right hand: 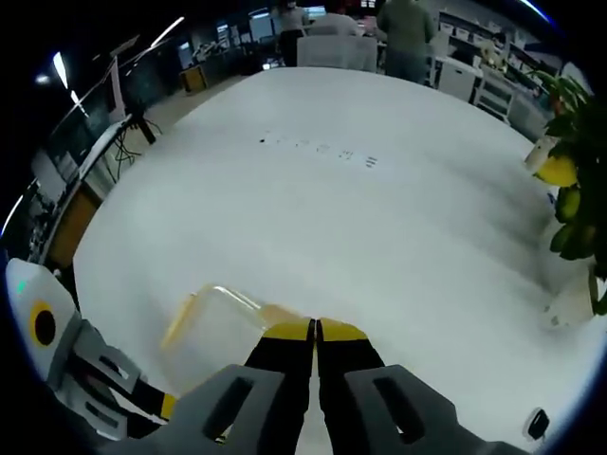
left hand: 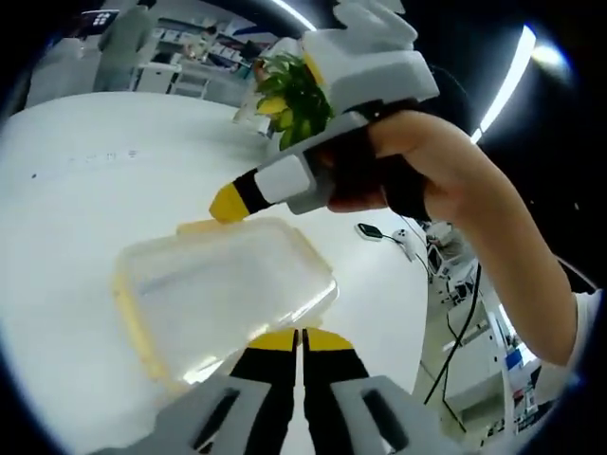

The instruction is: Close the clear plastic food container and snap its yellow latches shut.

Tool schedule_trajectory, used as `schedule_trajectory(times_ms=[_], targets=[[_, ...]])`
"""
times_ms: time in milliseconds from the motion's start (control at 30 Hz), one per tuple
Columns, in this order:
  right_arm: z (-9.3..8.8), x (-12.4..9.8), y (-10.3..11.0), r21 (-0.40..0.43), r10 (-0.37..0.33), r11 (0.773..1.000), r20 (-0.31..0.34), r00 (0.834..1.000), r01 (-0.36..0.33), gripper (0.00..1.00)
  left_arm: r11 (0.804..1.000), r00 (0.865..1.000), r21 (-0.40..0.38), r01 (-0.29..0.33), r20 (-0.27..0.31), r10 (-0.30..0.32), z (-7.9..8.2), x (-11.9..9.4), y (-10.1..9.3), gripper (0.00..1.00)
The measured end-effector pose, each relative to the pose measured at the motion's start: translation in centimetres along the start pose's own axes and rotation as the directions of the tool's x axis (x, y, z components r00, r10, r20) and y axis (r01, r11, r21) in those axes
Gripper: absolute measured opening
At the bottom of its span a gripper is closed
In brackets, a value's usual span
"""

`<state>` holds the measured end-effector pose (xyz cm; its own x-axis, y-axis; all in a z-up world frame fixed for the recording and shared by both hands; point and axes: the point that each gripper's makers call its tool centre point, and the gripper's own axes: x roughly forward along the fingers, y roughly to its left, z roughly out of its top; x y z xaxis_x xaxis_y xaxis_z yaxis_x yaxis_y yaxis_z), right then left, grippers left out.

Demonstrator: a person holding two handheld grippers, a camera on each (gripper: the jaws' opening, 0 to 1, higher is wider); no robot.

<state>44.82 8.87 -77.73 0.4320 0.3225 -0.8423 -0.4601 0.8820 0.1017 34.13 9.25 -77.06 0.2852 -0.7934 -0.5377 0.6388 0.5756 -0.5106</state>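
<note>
A clear plastic food container (left hand: pixel 223 294) with yellow latches (left hand: pixel 133 322) along its edges lies flat on a white round table (left hand: pixel 76 190); its lid appears to be down, though the pictures do not settle whether the latches are snapped.

Left gripper view: the left gripper (left hand: pixel 303 338) rises from the bottom of the view with its 2 yellow-tipped jaws pressed together, nothing between them, their tips at the near rim of the container. The right gripper (left hand: pixel 228 202), held in a person's hand (left hand: pixel 398 171), comes in from the right above the container; its yellow tip touches or sits just above the far corner of the container, beside a yellow latch (left hand: pixel 199 227) there. Whether its jaws are parted cannot be told from this angle. Beyond the container, behind the right gripper, stands a green-and-yellow leafy plant (left hand: pixel 289 95).

Right gripper view: the right gripper (right hand: pixel 315 332) shows its 2 jaws pressed together, holding nothing, with the tips resting at the edge of the container (right hand: pixel 213 332). The left gripper (right hand: pixel 166 406) enters from the lower left, beside the container. The plant (right hand: pixel 574 180) stands at the far right of the table (right hand: pixel 379 209), well apart from the container. Faint small marks (right hand: pixel 322 147) lie on the table surface beyond the container. People (right hand: pixel 403 28) stand past the table's far edge.
</note>
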Motion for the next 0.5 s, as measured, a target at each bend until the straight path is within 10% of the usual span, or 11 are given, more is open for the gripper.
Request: schedule_trajectory(times_ms=[500], targets=[[0.41,-0.27,0.00,-0.023,0.008,1.000,0.011,1.000,-0.008,0.00,1.000,1.000,0.011,0.009,0.000,-0.009,0.15,0.06,-0.15,0.00]])
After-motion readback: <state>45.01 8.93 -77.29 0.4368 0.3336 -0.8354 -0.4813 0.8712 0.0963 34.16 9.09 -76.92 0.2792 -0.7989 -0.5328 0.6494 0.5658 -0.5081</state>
